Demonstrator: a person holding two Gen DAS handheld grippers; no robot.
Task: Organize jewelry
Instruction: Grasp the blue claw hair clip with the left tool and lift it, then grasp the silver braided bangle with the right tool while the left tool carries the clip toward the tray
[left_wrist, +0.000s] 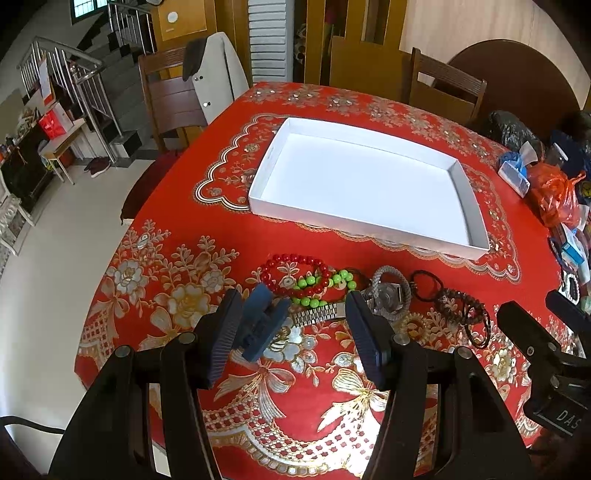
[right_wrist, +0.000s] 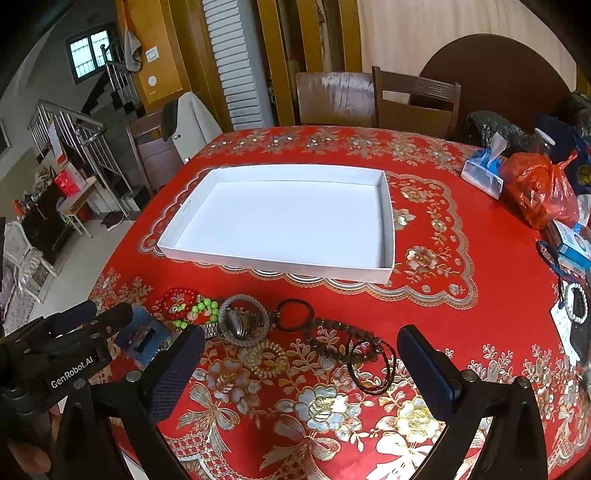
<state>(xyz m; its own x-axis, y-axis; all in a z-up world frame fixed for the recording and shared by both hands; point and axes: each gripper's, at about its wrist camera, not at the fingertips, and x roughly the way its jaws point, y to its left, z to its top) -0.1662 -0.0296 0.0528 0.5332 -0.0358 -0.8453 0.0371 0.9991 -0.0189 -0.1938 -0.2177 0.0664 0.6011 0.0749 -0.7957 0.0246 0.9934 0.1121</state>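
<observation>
Jewelry (right_wrist: 258, 332) lies on the tablecloth (right_wrist: 443, 332) ahead of both grippers' fingers (right_wrist: 428, 365)

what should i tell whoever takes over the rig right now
Left gripper: open, nothing held, above the near edge of the table beside the blue hair clip.
Right gripper: open, nothing held, above the dark bead bracelet and black hair ties.
White tray: mid-table on the red tablecloth, nothing in it.
Jewelry lies in a row in front of the tray: red bead bracelet, green bead bracelet, watch, and the rest.
Done: nothing sorted yet.
Left: every piece is still out of the tray.
</observation>
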